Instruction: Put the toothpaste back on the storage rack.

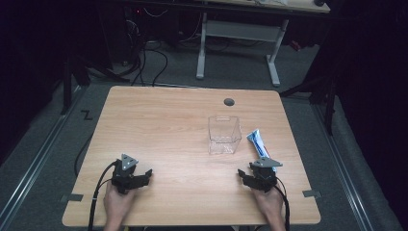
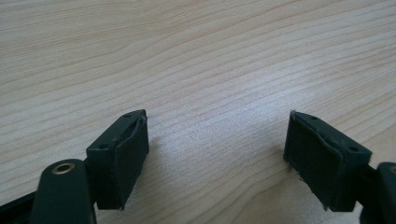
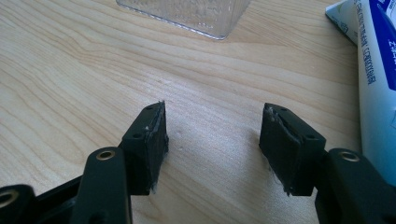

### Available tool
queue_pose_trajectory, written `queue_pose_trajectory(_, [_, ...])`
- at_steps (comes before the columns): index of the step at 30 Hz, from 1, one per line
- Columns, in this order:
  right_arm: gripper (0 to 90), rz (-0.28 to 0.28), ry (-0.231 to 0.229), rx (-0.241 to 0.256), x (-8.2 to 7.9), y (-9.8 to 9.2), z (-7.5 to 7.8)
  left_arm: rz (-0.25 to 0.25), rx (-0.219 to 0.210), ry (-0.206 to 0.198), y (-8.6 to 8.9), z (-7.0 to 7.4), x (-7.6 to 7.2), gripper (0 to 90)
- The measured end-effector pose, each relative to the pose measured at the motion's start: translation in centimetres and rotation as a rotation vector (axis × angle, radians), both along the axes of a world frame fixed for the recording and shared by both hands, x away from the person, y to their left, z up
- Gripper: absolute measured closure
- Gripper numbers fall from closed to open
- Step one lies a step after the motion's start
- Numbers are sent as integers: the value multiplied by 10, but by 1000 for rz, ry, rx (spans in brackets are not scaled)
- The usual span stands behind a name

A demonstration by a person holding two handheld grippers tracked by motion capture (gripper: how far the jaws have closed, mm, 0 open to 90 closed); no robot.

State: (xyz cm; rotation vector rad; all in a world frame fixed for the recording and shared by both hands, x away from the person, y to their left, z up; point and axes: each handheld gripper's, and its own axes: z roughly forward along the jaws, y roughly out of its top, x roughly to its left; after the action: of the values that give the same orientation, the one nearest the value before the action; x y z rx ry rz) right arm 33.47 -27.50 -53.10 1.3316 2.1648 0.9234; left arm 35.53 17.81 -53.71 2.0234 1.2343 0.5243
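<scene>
Wooden desk (image 1: 183, 144) is carrying my two spread hand-held grippers: left hand-held gripper (image 2: 217, 140) is gripping nothing; right hand-held gripper (image 3: 212, 133) is resting just beside the white-and-blue tube (image 3: 376, 88), near the clear container (image 1: 224, 134).

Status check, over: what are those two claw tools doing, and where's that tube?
Left gripper open, on bare table. Right gripper open, empty. Tube flat beside it, right of clear box. Nothing in the way.
</scene>
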Motion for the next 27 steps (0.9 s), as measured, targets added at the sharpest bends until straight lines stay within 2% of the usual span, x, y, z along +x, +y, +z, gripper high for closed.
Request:
queue_pose_trajectory(18, [396, -1, 5, 10, 0, 0, 0, -1, 2, 1, 0, 0, 0, 223])
queue_pose_trajectory(21, [393, 2, 1, -1, -1, 1, 0, 2, 1, 1, 0, 0, 0, 222])
queue_pose_trajectory(27, [383, -15, 2, -1, -2, 1, 0, 2, 1, 1, 0, 0, 0, 223])
